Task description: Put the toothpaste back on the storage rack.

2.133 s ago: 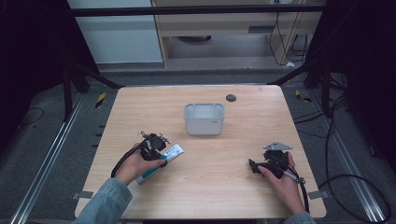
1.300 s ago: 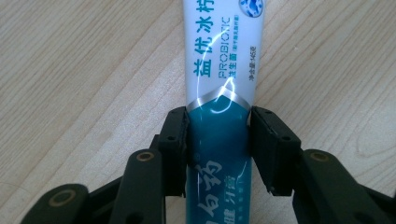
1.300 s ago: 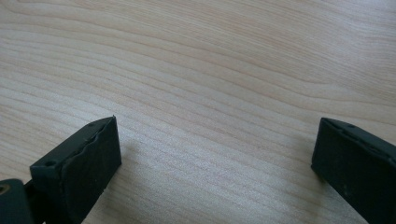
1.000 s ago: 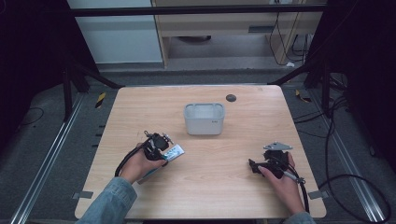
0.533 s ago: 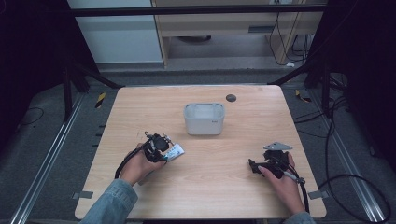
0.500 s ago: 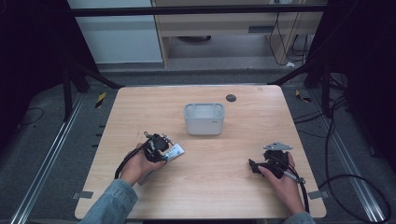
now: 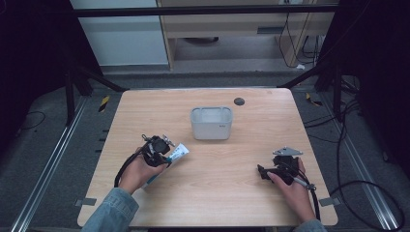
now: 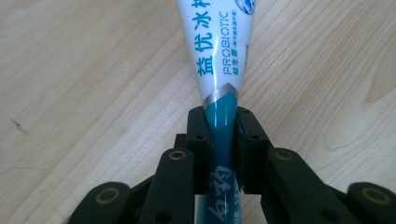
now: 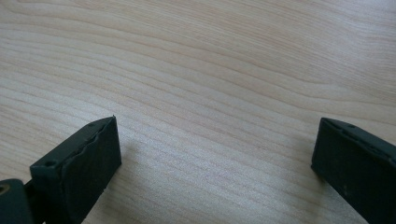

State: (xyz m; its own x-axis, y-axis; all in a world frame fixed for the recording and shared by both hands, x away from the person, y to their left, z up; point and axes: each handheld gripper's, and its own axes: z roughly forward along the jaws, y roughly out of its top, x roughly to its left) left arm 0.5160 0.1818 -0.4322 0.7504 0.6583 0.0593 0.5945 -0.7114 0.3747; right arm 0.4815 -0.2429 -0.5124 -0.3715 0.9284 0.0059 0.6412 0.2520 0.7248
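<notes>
Left gripper (image 8: pixel 223 135) pinching a toothpaste tube (image 8: pixel 219 60), jaws just closed in from a wider stance and now pressed on the tube's teal stretch, close below the silver band where the white printed part begins. Tube lying flat on the wooden table (image 7: pixel 232 193), left of centre and toward the near edge, white end angled up and right toward the grey bin (image 7: pixel 211 123) yet well apart from it. Seen from above, same left gripper (image 7: pixel 155 147) low over the tube, forearm in a denim sleeve (image 7: pixel 111 212) coming in from the bottom edge. Which end of the tube carries the cap: hard to tell, probably the one hidden under the hand. Right gripper (image 9: pixel 212 154) spread wide, bare wood grain between its two black pads, nothing touched. From above, right gripper (image 7: pixel 263 171) resting near the table's right front corner, well apart from tube and bin. Small dark round disc (image 7: pixel 239 101) behind the bin, near the far edge.
</notes>
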